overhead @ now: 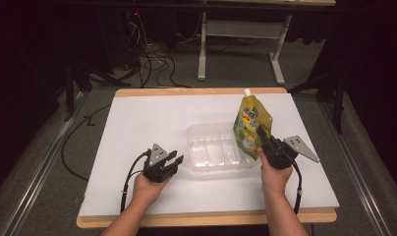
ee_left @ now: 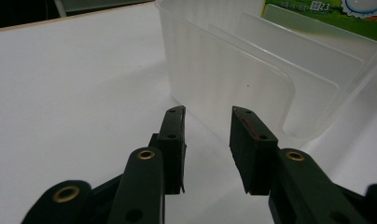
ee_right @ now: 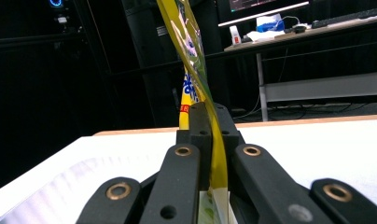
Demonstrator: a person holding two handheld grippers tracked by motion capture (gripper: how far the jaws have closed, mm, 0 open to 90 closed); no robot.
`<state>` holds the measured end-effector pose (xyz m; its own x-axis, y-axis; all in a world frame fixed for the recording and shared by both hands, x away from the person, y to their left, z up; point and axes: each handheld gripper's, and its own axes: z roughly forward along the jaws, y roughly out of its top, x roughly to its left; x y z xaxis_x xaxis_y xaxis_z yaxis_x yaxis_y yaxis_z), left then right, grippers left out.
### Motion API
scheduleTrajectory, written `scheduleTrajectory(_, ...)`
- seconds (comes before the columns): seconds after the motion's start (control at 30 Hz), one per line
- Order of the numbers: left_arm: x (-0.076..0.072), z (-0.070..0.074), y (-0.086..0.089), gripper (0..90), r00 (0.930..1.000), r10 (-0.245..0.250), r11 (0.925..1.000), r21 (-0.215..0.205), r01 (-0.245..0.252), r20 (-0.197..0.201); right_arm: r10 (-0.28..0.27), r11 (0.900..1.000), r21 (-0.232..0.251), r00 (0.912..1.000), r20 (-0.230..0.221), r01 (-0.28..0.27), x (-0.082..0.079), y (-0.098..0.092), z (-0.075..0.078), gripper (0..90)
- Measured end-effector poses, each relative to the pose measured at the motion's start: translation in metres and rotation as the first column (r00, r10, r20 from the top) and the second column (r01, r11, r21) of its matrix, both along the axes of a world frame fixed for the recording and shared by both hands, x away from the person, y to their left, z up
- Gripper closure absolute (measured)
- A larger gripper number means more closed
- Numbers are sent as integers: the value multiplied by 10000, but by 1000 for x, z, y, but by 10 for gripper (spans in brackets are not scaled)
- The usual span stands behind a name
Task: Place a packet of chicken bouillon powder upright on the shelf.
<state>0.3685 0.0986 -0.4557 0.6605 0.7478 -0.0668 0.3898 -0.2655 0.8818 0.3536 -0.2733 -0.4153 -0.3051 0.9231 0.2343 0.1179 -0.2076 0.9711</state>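
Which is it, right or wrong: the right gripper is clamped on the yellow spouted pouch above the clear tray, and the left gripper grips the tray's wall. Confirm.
Wrong on the left gripper. The left gripper view shows its jaws open and short of the clear tray, holding nothing. The right gripper is indeed clamped on the yellow spouted pouch.

Both forearms come in from the bottom of the high view, bare, each hand wrapped around the body of its claw. The left claw (overhead: 174, 161) lies low near the bench, pointing forward and to the right, its jaws apart with nothing between the pads (ee_left: 173, 135). The right claw (overhead: 262, 136) is held higher, angled up and to the left, its jaws pressed together on a thin yellow pouch (overhead: 252, 124), its grey three-cornered plate (overhead: 300, 147) jutting out to the right.
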Motion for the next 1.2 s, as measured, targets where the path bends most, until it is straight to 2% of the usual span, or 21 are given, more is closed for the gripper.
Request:
scheduleTrajectory(0.37,0,0,0,666,10000,-3,10000,-28,3,-29,32,9999,-131,9999,124,-30,-2,2,-3,900)
scheduleTrajectory(0.57,1,0,1,658,10000,20,10000,-51,-21,-95,29,9986,-537,10000,72,-25,-4,3,-3,900)
scheduleTrajectory(0.73,1,1,1,657,10000,6,10000,-70,-6,-83,60,9963,-850,9997,-236,-80,-7,3,-3,886)
scheduleTrajectory(0.93,1,0,1,657,9999,-7,10000,-83,6,-126,69,9929,-1177,9964,-841,-168,-9,-1,-3,869)
scheduleTrajectory(1.2,1,1,2,654,9999,-5,10000,-97,3,-143,191,9878,-1514,9933,-1143,-364,-10,-1,-5,864)
